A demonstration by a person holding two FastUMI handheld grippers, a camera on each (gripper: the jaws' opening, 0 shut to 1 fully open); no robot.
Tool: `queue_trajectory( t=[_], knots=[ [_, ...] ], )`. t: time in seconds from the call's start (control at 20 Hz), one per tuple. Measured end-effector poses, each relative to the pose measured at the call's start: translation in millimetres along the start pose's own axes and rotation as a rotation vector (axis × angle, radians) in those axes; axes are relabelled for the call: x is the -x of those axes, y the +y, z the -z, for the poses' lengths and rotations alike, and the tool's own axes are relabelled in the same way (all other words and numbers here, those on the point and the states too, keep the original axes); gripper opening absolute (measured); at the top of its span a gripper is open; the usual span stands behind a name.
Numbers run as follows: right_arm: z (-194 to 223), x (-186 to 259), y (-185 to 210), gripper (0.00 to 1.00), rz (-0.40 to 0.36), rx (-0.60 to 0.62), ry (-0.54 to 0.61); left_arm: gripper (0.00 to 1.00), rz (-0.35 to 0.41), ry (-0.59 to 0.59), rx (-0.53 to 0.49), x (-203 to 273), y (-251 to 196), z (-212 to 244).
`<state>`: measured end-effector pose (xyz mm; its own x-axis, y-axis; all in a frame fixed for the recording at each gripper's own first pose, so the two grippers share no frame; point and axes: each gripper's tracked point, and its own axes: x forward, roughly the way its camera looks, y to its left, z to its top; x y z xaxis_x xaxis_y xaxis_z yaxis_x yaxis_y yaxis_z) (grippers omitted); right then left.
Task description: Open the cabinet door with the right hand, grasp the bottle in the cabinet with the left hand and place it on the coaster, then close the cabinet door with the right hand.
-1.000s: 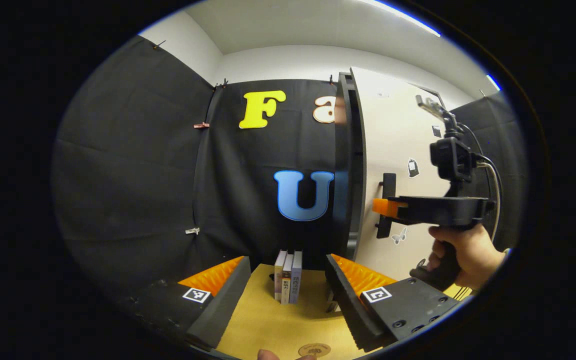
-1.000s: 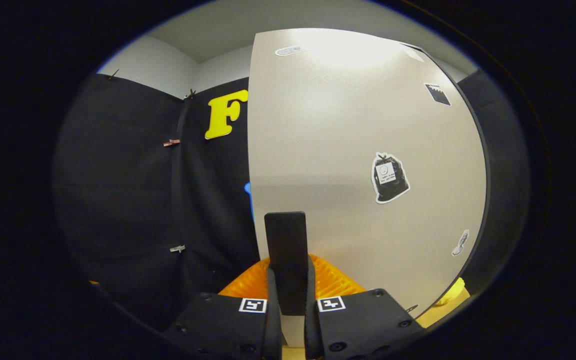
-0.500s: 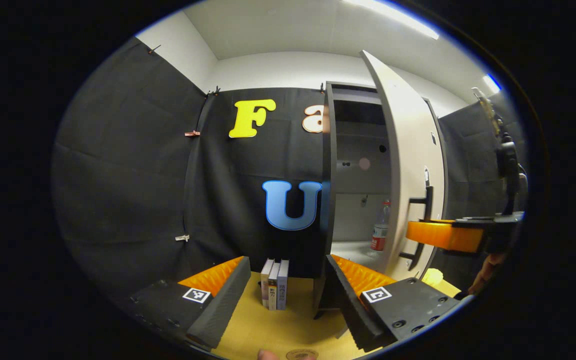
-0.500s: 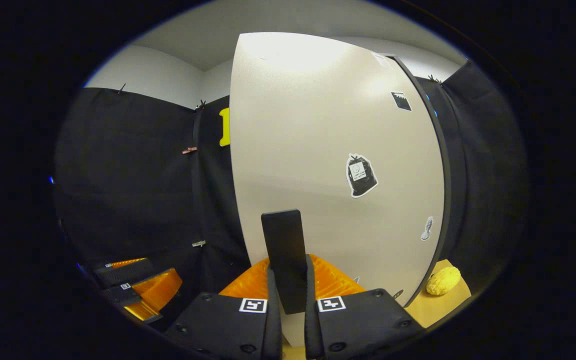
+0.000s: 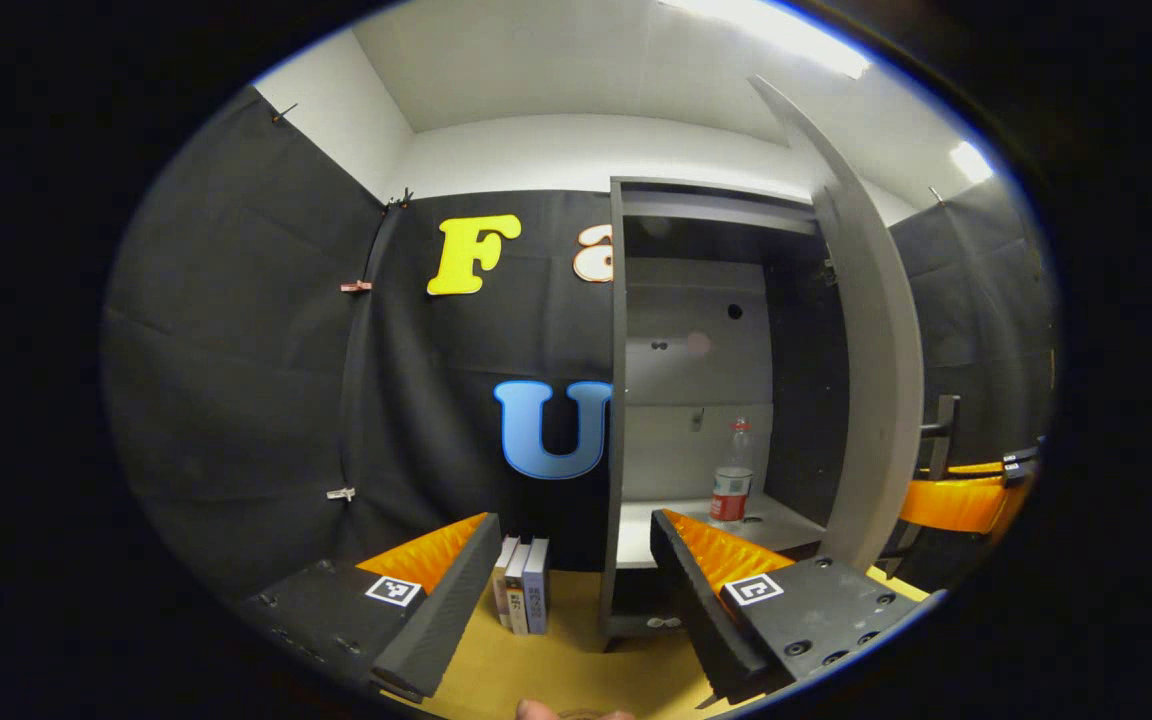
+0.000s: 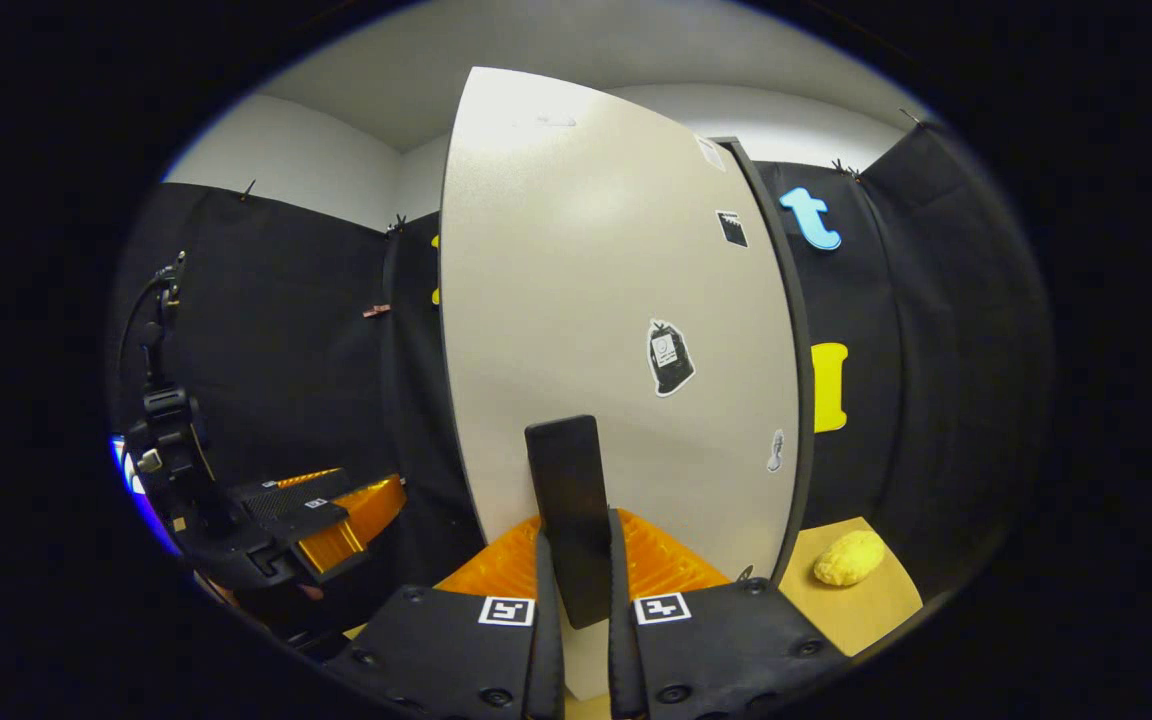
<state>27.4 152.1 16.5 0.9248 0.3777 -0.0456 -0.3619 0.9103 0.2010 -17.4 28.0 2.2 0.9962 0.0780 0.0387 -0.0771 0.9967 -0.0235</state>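
Door (image 6: 616,300) is swung wider than before, its handle (image 6: 568,500) pinched by the right hand-held gripper (image 6: 576,610); the bottle (image 5: 733,480) is now exposed; the left hand-held gripper (image 5: 576,590) is spread.

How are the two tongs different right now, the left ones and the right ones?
The left tongs stand open and empty, while the right tongs are shut on the cabinet door handle. The left tongs point into the open cabinet toward the bottle on its shelf, apart from it; the right tongs face the outside of the door. Both carry square markers.
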Motion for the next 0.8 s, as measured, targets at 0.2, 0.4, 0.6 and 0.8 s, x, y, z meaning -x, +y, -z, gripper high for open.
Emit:
queue_trajectory(
  t=[0.2,0.4,0.6,0.8],
  knots=[
    [-3.8,18.1,-17.8,0.21,0.046,0.011,-0.016,0.94,0.041,-0.005,0.009,-4.3,-27.1,-2.1],
    [-8.5,31.3,-37.4,0.21,0.092,0.025,-0.021,0.94,0.084,0.007,0.013,-8.5,-56.1,1.8],
    [-13.1,45.5,-59.3,0.2,0.149,0.019,-0.032,0.94,0.124,0.018,0.038,-13.9,-83.4,3.2],
    [-14.7,57.6,-84.1,0.2,0.216,0.024,-0.034,0.94,0.164,0.034,0.027,-18.8,-114.1,6.1]
  ],
)
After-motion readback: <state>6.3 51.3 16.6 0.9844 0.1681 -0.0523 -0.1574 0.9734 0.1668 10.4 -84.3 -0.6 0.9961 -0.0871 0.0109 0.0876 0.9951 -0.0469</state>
